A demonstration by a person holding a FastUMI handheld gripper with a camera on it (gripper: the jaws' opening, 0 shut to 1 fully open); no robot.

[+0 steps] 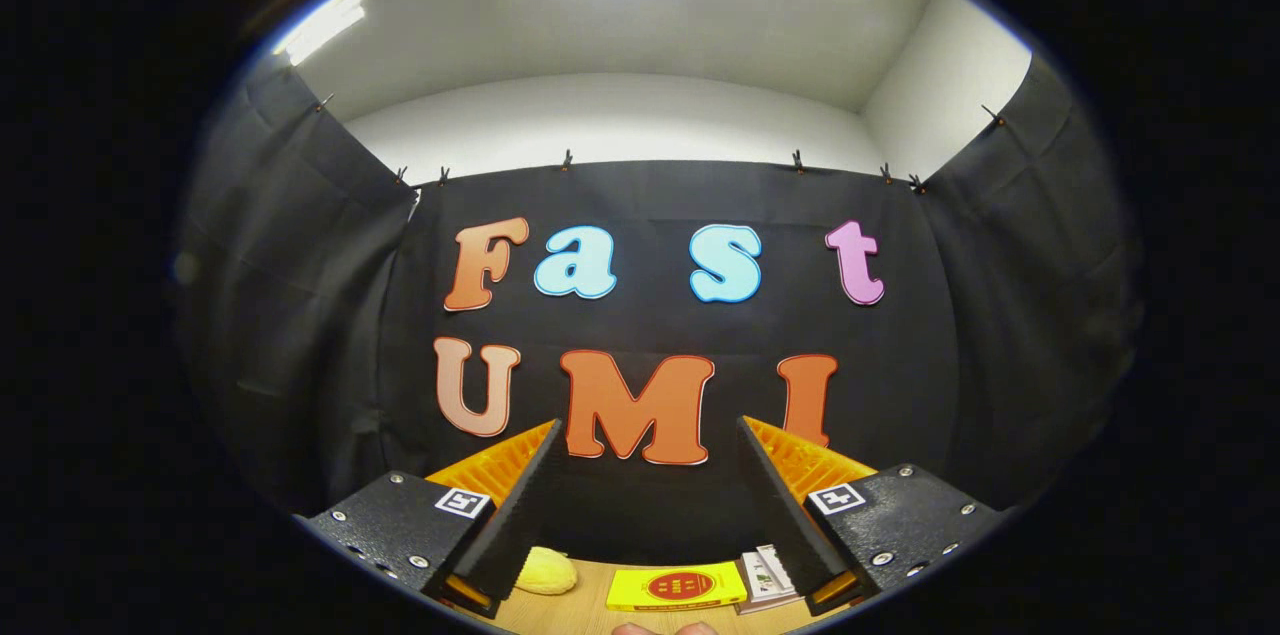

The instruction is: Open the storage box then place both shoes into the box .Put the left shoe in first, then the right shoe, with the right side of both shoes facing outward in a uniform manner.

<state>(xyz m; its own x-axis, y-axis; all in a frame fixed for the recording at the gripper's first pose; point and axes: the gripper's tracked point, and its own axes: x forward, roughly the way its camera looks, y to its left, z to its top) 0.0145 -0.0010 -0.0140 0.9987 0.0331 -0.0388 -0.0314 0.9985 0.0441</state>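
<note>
Wooden worktop (pixel 600 620) low and near, claw (pixel 645 505) raised wide open with nothing between its fingers.

Neither the storage box nor the shoes can be made out from this angle, so where they lie I cannot tell. Between the fingers sit a yellow soft lump (pixel 545 572) on the left, a yellow packet (pixel 677 587) in the middle and a leaflet (pixel 768 577) to the right. Shoes would likely be light, bendy; a grip at the heel collar seems safest.

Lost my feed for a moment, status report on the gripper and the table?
Gripper jaws open, holding nothing, aimed at the booth wall. No shoe or storage box sighted. Below the jaws: yellow packet, yellow soft item, leaflets on the table.
</note>
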